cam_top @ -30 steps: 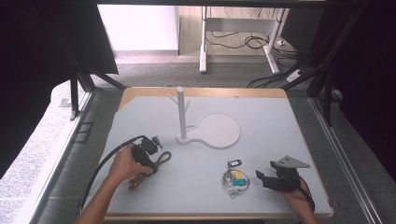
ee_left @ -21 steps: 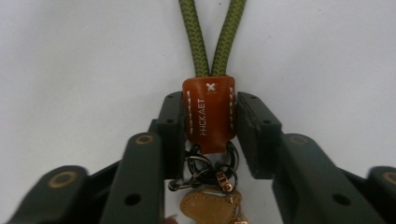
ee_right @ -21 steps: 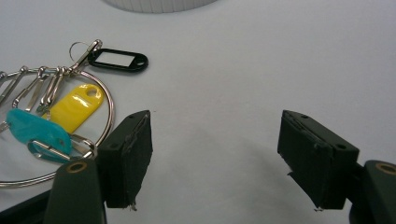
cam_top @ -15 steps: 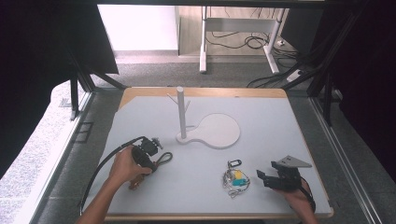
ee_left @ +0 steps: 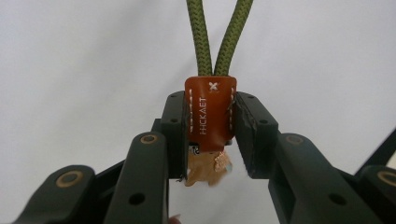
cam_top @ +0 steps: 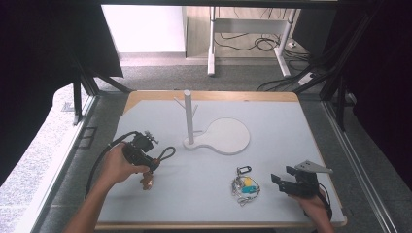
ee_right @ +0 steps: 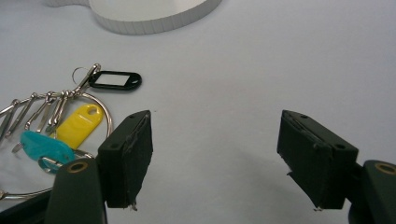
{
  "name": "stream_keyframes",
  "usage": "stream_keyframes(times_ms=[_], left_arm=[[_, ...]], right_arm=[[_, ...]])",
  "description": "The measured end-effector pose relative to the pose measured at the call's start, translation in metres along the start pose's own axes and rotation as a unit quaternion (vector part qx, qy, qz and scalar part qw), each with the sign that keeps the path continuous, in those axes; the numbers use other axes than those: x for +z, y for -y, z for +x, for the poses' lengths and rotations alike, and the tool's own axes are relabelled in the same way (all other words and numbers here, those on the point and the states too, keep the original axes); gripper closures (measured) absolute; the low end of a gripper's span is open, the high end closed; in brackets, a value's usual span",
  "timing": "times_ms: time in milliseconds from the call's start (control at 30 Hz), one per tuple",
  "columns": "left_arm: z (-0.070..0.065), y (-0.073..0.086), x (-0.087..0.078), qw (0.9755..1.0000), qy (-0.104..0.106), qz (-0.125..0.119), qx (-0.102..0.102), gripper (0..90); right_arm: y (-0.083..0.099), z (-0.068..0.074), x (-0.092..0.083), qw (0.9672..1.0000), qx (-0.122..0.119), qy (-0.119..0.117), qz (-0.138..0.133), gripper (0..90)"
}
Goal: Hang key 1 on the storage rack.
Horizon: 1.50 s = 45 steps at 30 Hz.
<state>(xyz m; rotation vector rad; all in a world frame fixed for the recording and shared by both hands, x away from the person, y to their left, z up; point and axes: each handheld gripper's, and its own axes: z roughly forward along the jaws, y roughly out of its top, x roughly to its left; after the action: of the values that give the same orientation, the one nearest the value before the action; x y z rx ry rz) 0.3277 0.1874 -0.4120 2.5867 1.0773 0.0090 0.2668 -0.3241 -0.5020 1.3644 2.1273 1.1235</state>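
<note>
Olive cord loop (ee_left: 219, 35) with stitched brown leather tab (ee_left: 209, 114) sits clamped in left gripper (ee_left: 211, 135); right gripper (ee_right: 219, 161) gapes empty.

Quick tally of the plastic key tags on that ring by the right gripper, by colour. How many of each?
Black tag: 1
Yellow tag: 1
Teal tag: 1
Total: 3 tags, all on the metal key ring, which lies on the table to the left of the open right gripper in its own view.
</note>
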Motion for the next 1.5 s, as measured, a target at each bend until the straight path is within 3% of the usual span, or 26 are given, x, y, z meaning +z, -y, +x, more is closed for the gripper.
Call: stream_keyframes(times_ms=[167, 467, 1367, 1500], left_arm=[[0.004, -0.006, -0.024, 0.9998, 0.002, -0.02, -0.002, 66.9], [0.007, -0.018, -0.043, 0.9994, 0.0, -0.036, -0.002, 66.9], [0.013, -0.043, -0.076, 0.9978, 0.001, -0.065, -0.009, 66.9], [0.014, -0.046, -0.081, 0.9966, 0.002, -0.081, -0.014, 66.9]], right_arm=[[0.0, -0.001, 0.0, 1.0, 0.003, -0.003, 0.001, 27.2], [0.0, -0.003, 0.0, 1.0, 0.008, 0.0, 0.002, 27.5], [0.0, -0.003, -0.002, 0.9999, 0.01, 0.006, -0.003, 29.0], [0.0, -0.003, -0.001, 0.9999, 0.009, 0.006, -0.001, 29.0]])
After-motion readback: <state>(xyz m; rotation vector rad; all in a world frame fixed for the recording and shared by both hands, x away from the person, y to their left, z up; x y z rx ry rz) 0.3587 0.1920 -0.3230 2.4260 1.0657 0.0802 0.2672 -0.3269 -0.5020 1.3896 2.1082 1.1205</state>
